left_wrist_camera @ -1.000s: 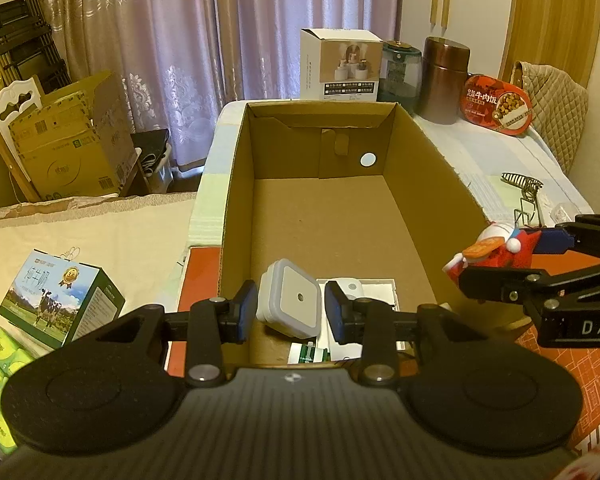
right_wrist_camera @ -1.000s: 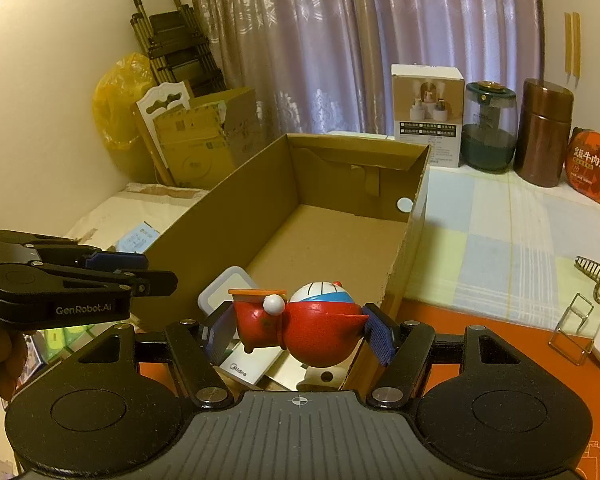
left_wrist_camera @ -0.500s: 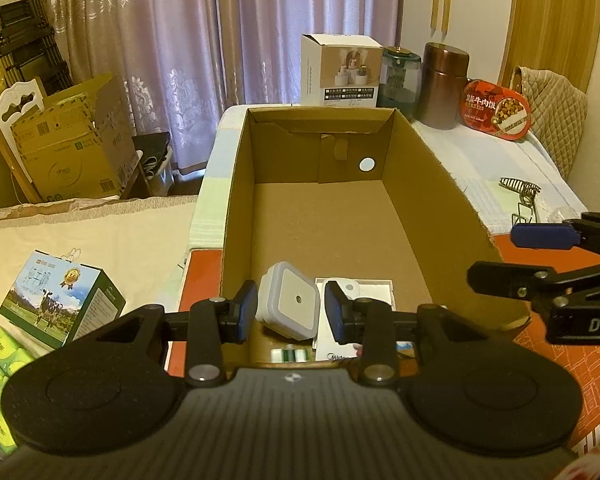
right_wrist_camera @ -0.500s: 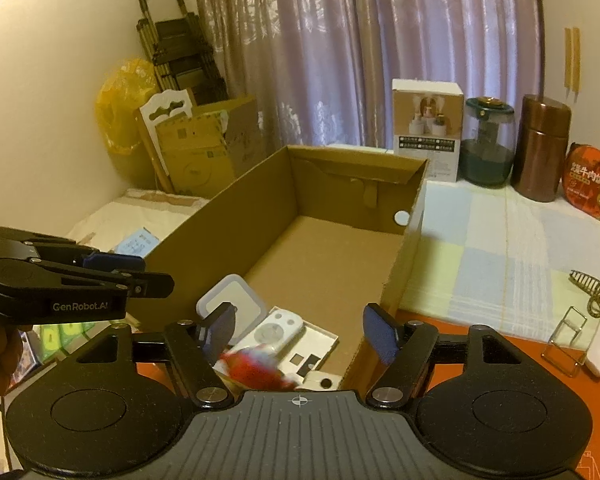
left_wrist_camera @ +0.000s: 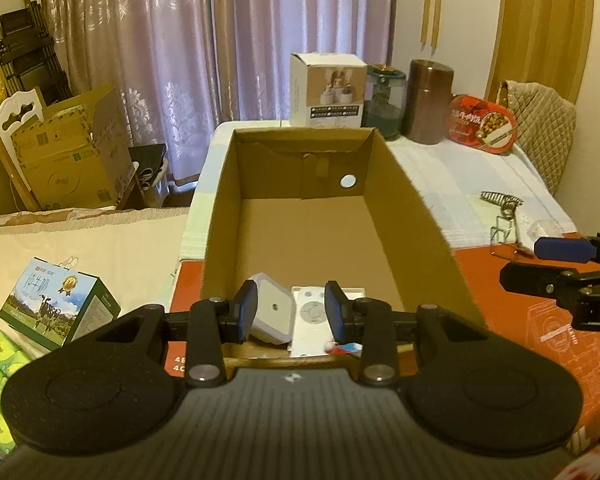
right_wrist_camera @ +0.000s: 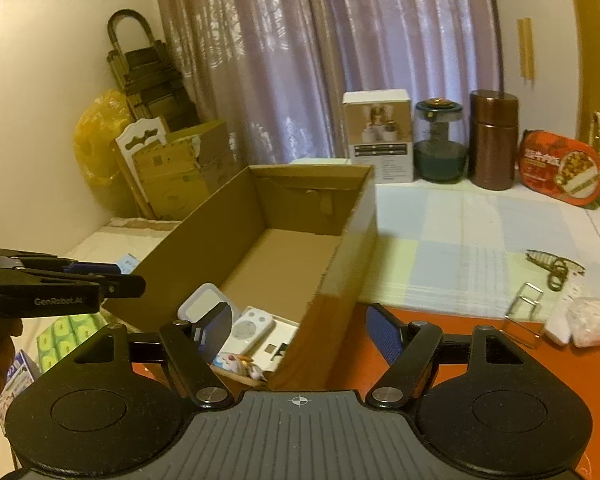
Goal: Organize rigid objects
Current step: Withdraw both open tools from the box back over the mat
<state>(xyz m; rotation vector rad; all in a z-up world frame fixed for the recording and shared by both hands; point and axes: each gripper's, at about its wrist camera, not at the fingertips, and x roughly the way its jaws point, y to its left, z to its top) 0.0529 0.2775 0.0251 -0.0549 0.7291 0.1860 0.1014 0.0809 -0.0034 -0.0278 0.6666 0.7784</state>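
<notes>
An open cardboard box (left_wrist_camera: 416, 216) (right_wrist_camera: 340, 248) stands on the table. At its near end lie a white-grey square container (left_wrist_camera: 271, 312) (right_wrist_camera: 201, 304), a white remote on a white card (left_wrist_camera: 314, 314) (right_wrist_camera: 249, 327) and a red-blue cat figurine (left_wrist_camera: 346, 347) (right_wrist_camera: 240, 364), mostly hidden behind the near wall. My left gripper (left_wrist_camera: 291, 316) is open and empty above the box's near end. My right gripper (right_wrist_camera: 300, 336) is open and empty, straddling the box's right wall; it shows at the right edge of the left wrist view (left_wrist_camera: 556, 268).
On the table behind the box: a white carton (right_wrist_camera: 378, 136), a glass jar (right_wrist_camera: 438, 144), a brown canister (right_wrist_camera: 494, 140), a red food tin (right_wrist_camera: 560, 168). A wire stand (right_wrist_camera: 524, 312), a metal coil (right_wrist_camera: 552, 268) and a white packet (right_wrist_camera: 580, 320) lie right. Boxes (left_wrist_camera: 60, 312) sit left.
My right gripper opened and dropped the cat figurine into the near end of the box, then drew back to the right. My left gripper lifted slightly.
</notes>
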